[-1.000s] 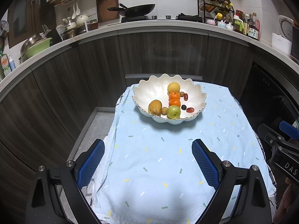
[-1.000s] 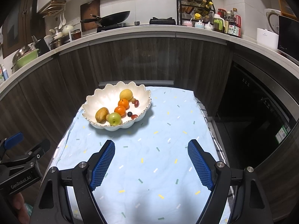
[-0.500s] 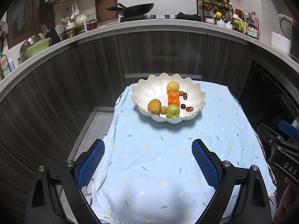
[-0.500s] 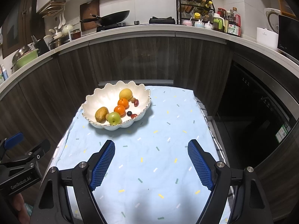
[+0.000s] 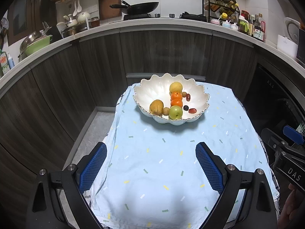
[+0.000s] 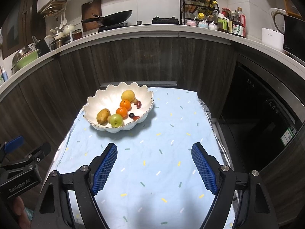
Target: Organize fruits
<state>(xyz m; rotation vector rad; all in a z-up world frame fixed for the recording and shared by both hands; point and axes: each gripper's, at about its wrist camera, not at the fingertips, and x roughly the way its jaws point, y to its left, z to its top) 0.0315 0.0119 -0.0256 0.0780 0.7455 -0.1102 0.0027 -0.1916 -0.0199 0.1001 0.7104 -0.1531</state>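
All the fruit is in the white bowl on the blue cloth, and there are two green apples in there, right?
Almost. There is just one green apple, not two; the left wrist view shows it at the near edge of the white bowl. The pair are the two oranges behind it. The rest is right: all the fruit sits in the bowl on the blue cloth.

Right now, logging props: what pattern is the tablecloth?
Light blue tablecloth with small scattered dashes; left wrist view.

Glossy white ceramic bowl (image 5: 152,93) on matt, creased pale-blue cloth (image 5: 171,171); dark wood-grain cabinets (image 5: 165,53)
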